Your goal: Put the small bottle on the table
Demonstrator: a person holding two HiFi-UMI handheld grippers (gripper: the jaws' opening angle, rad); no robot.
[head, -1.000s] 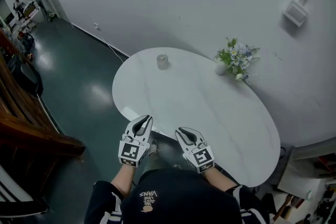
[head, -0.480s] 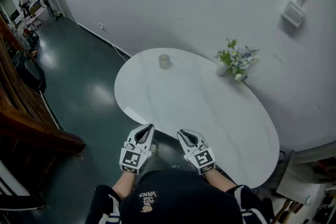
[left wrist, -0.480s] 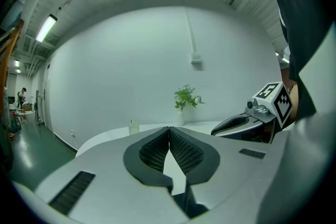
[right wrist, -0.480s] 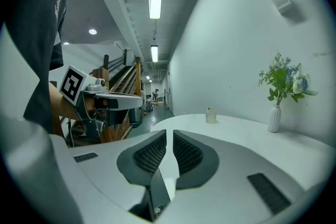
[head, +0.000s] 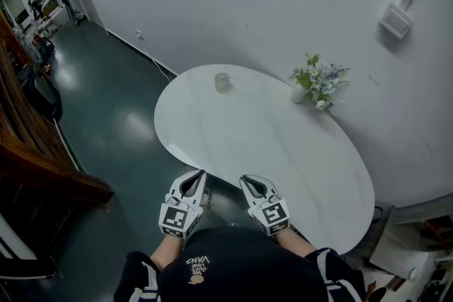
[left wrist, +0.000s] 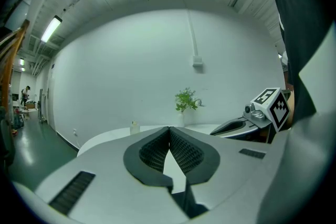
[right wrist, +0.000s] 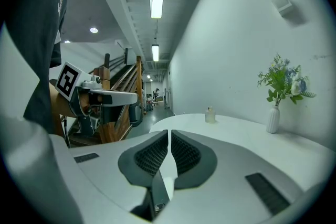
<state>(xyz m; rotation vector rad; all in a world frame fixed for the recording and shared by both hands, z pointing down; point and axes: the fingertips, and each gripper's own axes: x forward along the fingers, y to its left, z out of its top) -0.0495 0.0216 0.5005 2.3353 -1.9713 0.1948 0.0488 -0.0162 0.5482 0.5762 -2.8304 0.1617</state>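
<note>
The small pale bottle (head: 222, 82) stands upright on the far left part of the white oval table (head: 283, 152); it also shows small in the left gripper view (left wrist: 134, 126) and the right gripper view (right wrist: 210, 115). Both grippers hover side by side at the table's near edge, far from the bottle. My left gripper (head: 196, 174) is shut with nothing in it, its pads (left wrist: 181, 149) meeting. My right gripper (head: 245, 180) has its jaws closing the last bit together, nothing between them (right wrist: 169, 132). Each gripper sees the other beside it.
A white vase of flowers (head: 315, 81) stands at the table's far right edge by the white wall. Dark green floor (head: 106, 102) lies left of the table, with a wooden staircase (head: 28, 152) further left. A wall box (head: 398, 16) hangs upper right.
Both grippers' jaws have closed from slightly apart to together. The hands have sunk slightly toward the body, and the view has shifted a little.
</note>
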